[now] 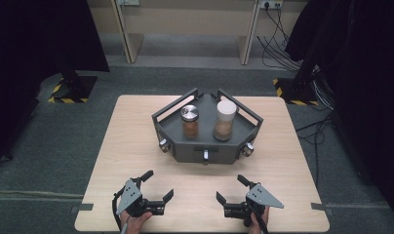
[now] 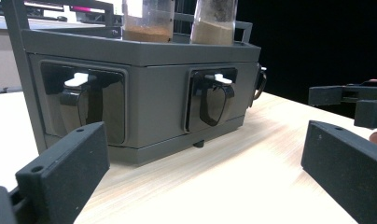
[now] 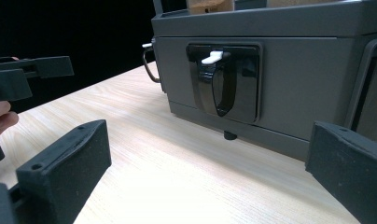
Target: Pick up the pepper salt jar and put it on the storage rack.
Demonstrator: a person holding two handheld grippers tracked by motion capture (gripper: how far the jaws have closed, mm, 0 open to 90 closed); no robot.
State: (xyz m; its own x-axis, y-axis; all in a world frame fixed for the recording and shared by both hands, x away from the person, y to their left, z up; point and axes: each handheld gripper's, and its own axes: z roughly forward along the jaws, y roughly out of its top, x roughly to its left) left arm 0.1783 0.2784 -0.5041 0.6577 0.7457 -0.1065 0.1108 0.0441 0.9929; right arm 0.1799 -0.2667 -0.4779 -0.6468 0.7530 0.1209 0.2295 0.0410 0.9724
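Observation:
A dark grey six-sided stand [image 1: 178, 146] sits at the middle of the wooden table [image 1: 136, 146], with a railed top tray. On the tray stand a silver-lidded jar of brown spice [image 1: 189, 122] and a taller white-lidded jar of tan spice [image 1: 225, 120]. Each front face of the stand has a recessed handle [image 2: 214, 93] [image 3: 221, 84]. My left gripper [image 1: 158, 185] [image 2: 203, 154] is open near the front edge, facing the stand [image 2: 154, 93], jaws empty. To its right my right gripper [image 1: 230, 189] [image 3: 207, 154] is open too, empty, facing the stand's front [image 3: 294, 79].
The right gripper [image 2: 350, 98] shows at the right edge of the left gripper view, and the left gripper [image 3: 28, 74] at the left edge of the right gripper view. Black stands and cables are on the floor beyond the table. Bare tabletop lies between grippers and stand.

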